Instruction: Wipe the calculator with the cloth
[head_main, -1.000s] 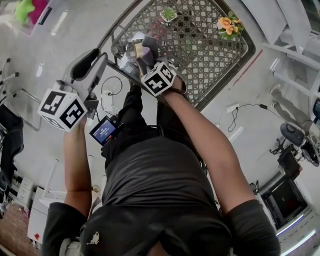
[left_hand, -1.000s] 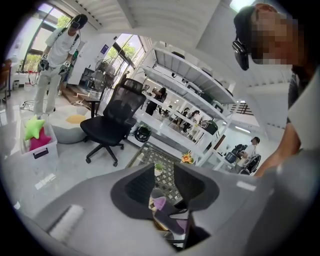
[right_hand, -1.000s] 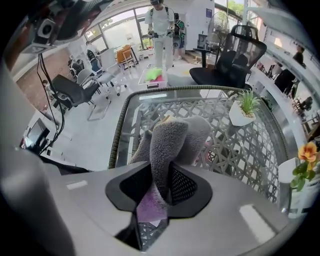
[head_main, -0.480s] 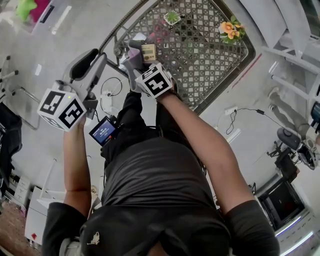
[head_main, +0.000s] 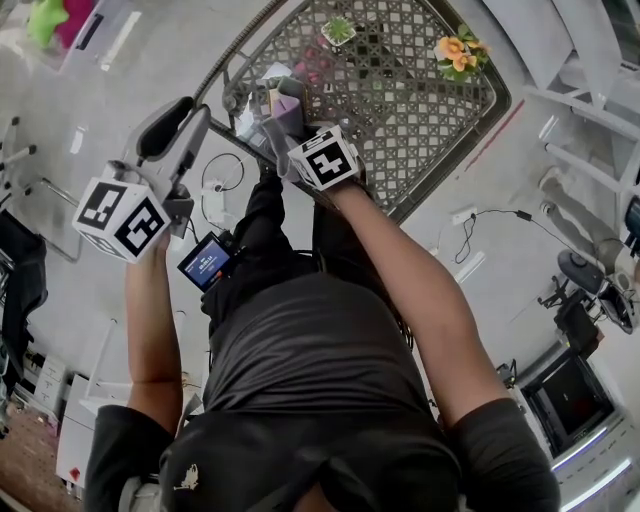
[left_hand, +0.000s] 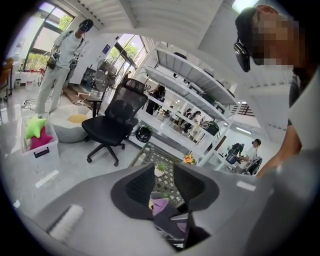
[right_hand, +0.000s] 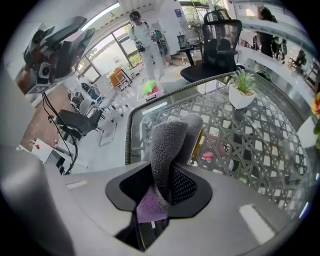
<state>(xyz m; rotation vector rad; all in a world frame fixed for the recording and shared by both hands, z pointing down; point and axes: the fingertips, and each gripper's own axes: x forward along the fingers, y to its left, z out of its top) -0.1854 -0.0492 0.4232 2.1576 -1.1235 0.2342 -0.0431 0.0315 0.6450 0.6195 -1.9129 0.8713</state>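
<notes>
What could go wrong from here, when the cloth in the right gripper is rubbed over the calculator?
1. The calculator lies near the rim of the table, and the left gripper hangs open off the table, steadying nothing; a stroke may push the calculator over the edge.
2. The right gripper pinches only one end of the cloth; rubbing could pull it out of the jaws.

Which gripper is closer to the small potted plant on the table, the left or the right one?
Right. The right gripper, shut on the cloth, is over the table, short of the potted plant. The left gripper is beside the table, over the floor.
</notes>
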